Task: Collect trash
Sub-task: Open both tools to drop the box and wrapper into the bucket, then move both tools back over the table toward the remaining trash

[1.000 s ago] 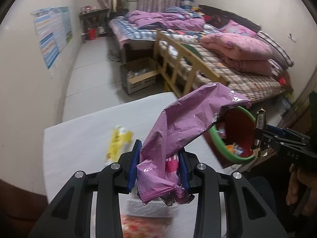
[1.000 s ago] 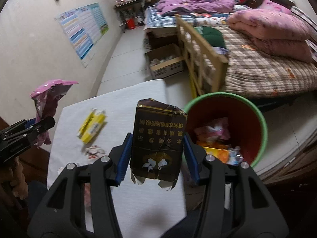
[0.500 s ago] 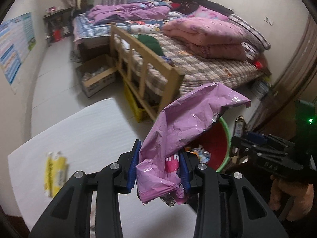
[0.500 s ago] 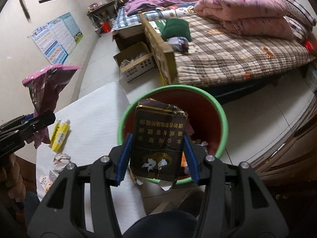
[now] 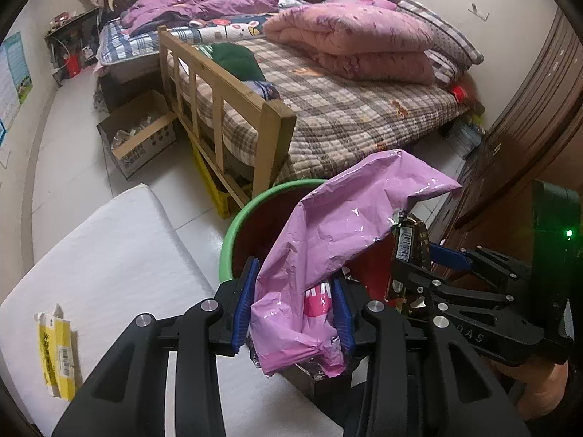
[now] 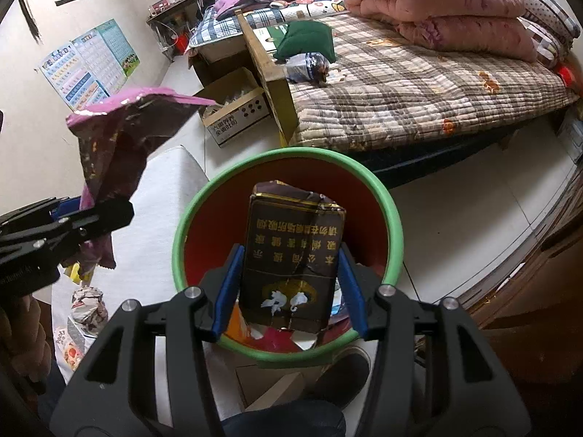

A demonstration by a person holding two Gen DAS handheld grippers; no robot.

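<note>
A white table [image 5: 109, 255] stood at the near left, with a yellow carton [image 5: 56, 357] lying flat on it near the edge and a few crumpled wrappers [image 6: 87, 306] farther along the same top. Past it lay a pale tiled floor, an open cardboard box [image 5: 142, 138] and a wooden-framed bed [image 5: 226, 109] with a checked cover and folded pink quilts [image 5: 360, 43]. A poster [image 6: 91, 69] hung on the left wall. Beside the table's corner, on the floor, stood a bin [image 6: 395, 225] with a green rim and a red inside, already holding some bright packets.

The pink foil bag [image 5: 342, 225] rose from the left gripper [image 5: 291, 313] with its long axis slanting up and to the right in the left wrist view, its open torn end leaning over the bin's mouth. The dark carton [image 6: 291, 262], printed in gold characters, stood upright with its long axis along the right gripper's fingers, its torn top pointing away from the camera, directly over the bin's opening.

The left jaws had just been opening a little, yet the bag's crumpled lower end was still between the blue pads [image 5: 242, 313], which touched it on both sides. The right gripper [image 6: 289, 284] was partly closed on the dark carton, one pad on each narrow side
</note>
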